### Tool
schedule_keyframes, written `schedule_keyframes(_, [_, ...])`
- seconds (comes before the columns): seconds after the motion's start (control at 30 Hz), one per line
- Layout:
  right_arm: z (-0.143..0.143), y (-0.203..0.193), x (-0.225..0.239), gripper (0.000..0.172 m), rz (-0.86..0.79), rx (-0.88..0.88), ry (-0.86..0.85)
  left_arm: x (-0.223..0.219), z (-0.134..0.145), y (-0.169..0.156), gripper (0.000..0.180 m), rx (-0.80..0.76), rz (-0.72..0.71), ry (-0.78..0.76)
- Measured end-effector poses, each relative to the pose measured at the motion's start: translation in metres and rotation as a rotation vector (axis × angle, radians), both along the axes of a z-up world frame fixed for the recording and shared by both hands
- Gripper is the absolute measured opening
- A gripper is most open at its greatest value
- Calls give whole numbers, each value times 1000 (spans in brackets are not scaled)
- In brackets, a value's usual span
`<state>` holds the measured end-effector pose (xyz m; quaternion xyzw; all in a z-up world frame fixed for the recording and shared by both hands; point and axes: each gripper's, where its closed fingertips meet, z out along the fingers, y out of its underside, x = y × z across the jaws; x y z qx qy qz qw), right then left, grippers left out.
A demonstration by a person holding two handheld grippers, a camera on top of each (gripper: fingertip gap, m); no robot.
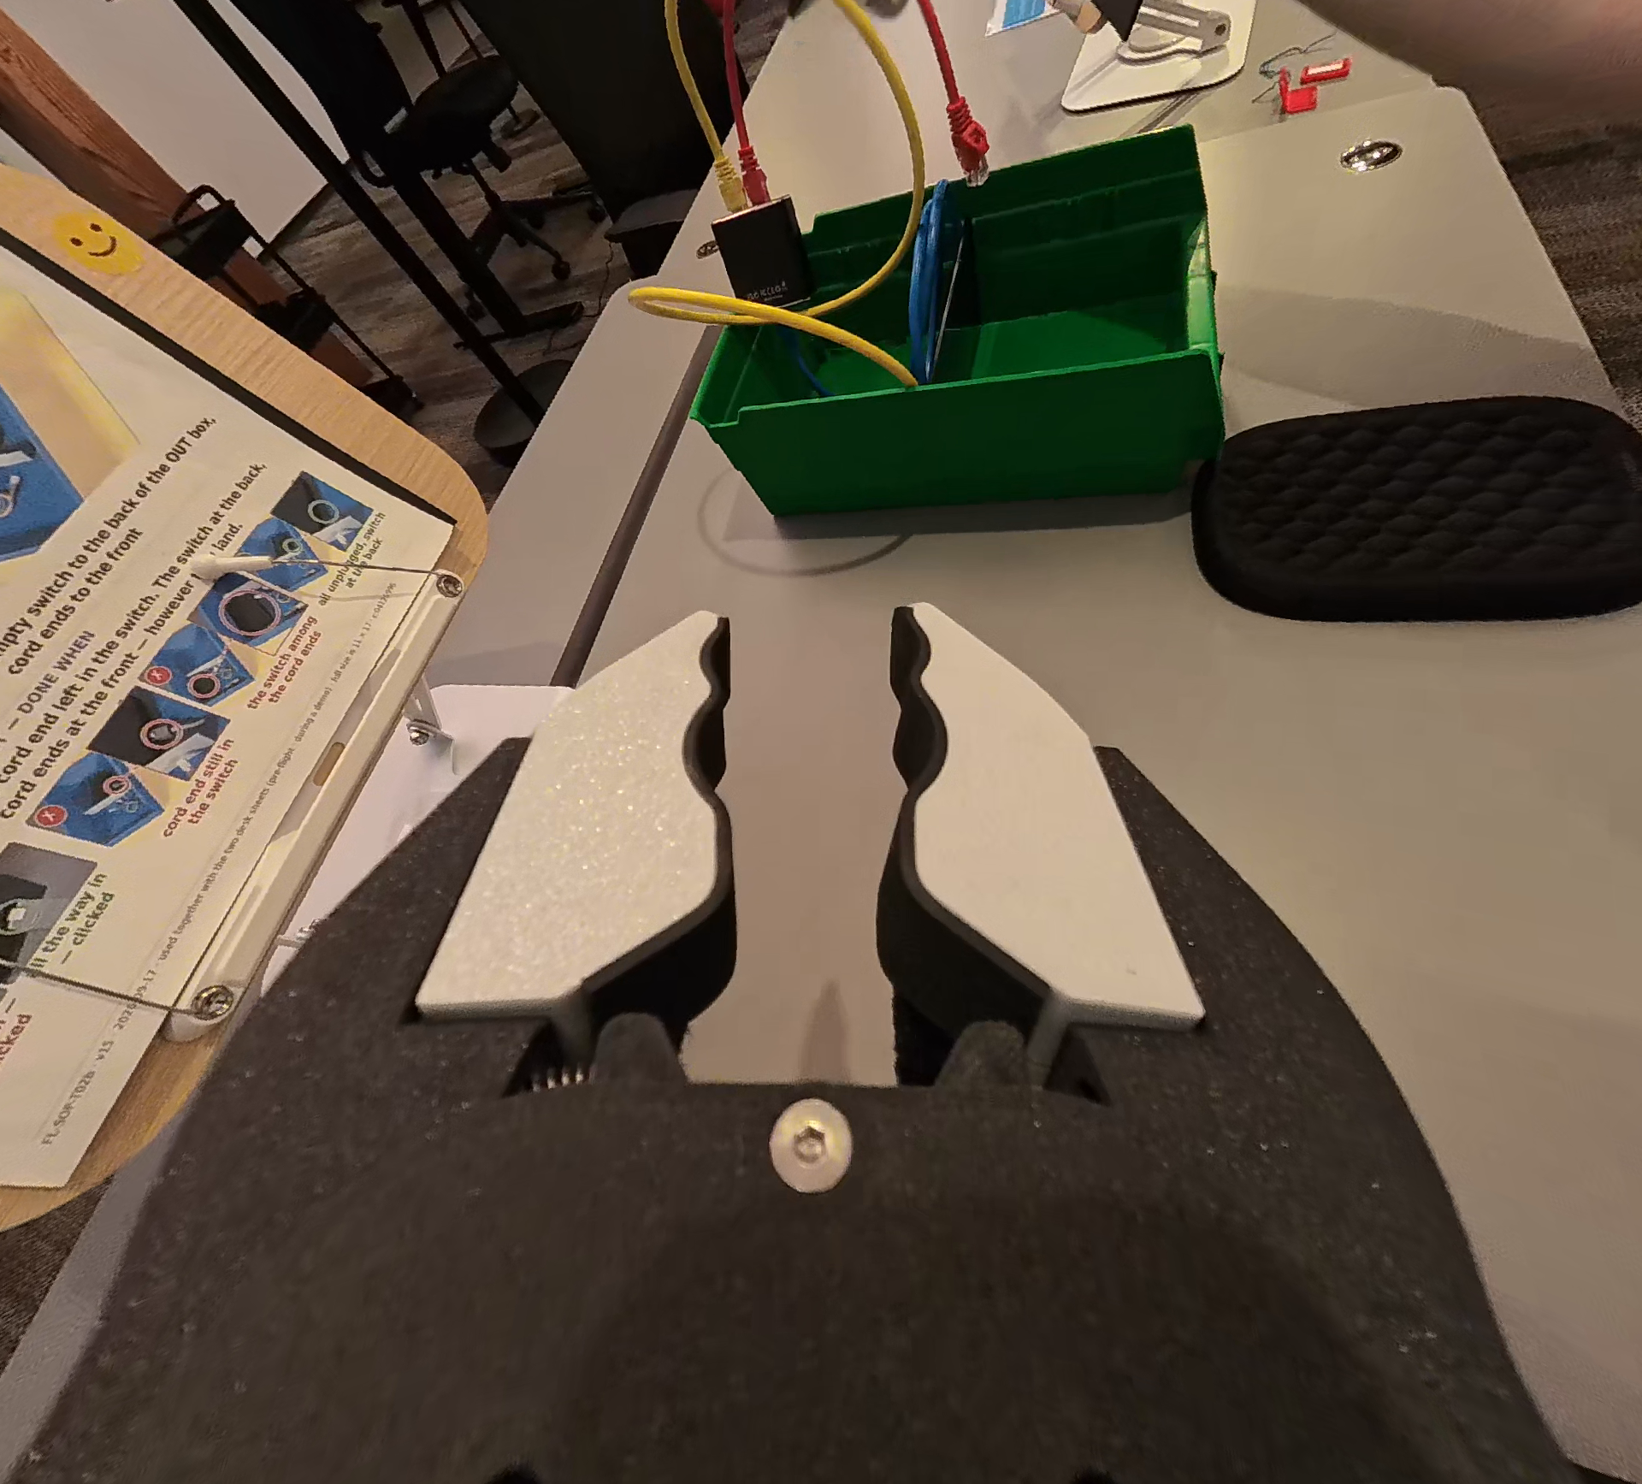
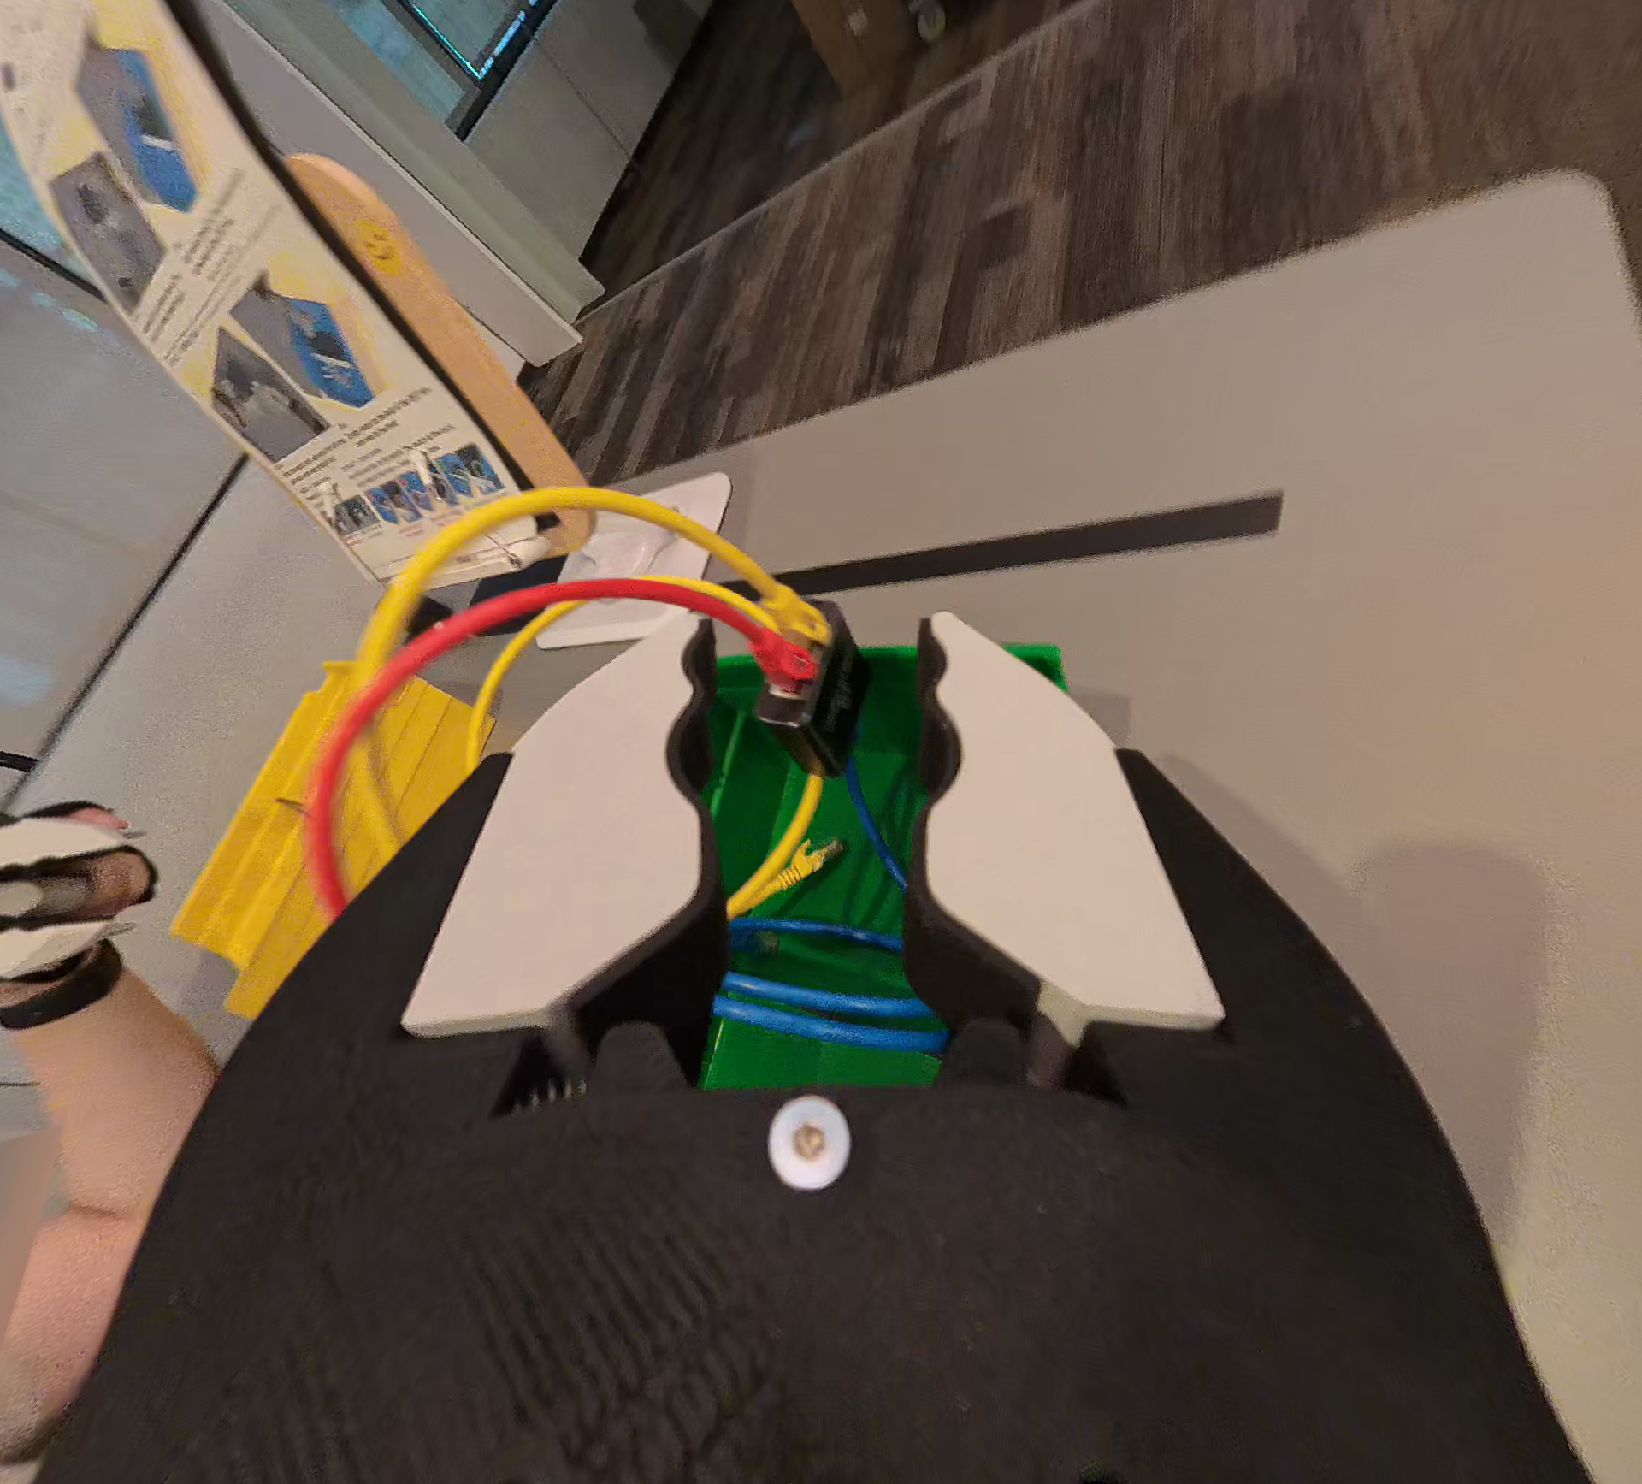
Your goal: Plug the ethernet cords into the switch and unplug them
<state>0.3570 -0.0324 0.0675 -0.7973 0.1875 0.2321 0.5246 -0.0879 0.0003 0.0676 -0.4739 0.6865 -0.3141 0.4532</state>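
The black switch point(image 1: 762, 252) sits at the far left corner of the green bin point(image 1: 977, 437). A yellow cord point(image 1: 680, 19) and a red cord point(image 1: 924, 11) are plugged into it side by side. The red cord's other plug point(image 1: 970, 148) hangs free over the bin. A coiled blue cord point(image 1: 933, 277) lies inside. My left gripper point(image 1: 810, 619) is open and empty over the grey table, short of the bin. My right gripper point(image 2: 817, 628) is open above the bin. The switch point(image 2: 813, 699) shows between its fingertips, and the pads do not touch it. A free yellow plug point(image 2: 804, 864) and the blue cord point(image 2: 826, 1006) lie below.
An instruction sheet on a wooden board point(image 1: 222, 641) stands at the left. A black quilted pad point(image 1: 1422, 508) lies right of the bin. A yellow bin point(image 2: 293, 846) sits beside the green one. A white stand point(image 1: 1164, 46) is at the far end. A gloved hand point(image 2: 62, 881) shows at the left. Tip to tip, the grippers are about 45 cm apart.
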Motion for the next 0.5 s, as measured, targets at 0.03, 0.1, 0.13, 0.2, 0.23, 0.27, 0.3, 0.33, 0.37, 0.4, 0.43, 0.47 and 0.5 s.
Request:
schedule_keyframes(0.03, [15,-1,-8,47,-10,23,-51,1,-1,0,34,-1,2,4])
schedule_keyframes(0.1, [46,-3,-24,55,-66,61,-144,3,-4,1,34,-1,7,15])
schedule_keyframes(0.13, [56,-5,-30,56,-124,45,-166,4,-6,1,34,0,10,23])
schedule_keyframes(0.2, [66,-3,-51,63,-154,-29,-278,7,-11,1,34,6,15,45])
schedule_keyframes(0.23, [64,-2,-61,67,-153,-106,-350,8,-14,1,34,13,18,59])
schedule_keyframes(0.27, [59,0,-67,74,-152,-190,-423,10,-17,1,34,23,23,75])
schedule_keyframes(0.3, [52,2,-73,76,-143,-270,-489,11,-20,0,34,33,28,91])
schedule_keyframes(0.33, [43,3,-76,75,-135,-359,-546,11,-23,0,34,44,31,106])
schedule_keyframes(0.37, [33,2,-75,73,-132,-445,-587,12,-25,-1,34,52,33,117])
schedule_keyframes(0.4, [23,1,-75,58,-115,-511,-609,13,-26,-2,34,57,32,122])
schedule_keyframes(0.43, [13,0,-78,35,-73,-565,-611,14,-26,-4,33,56,27,120])
schedule_keyframes(0.47, [3,-3,-77,26,-48,-621,-606,15,-26,-7,32,50,17,116])
schedule_keyframes(0.5, [-7,-6,-79,11,1,-663,-595,17,-24,-9,32,43,11,106])
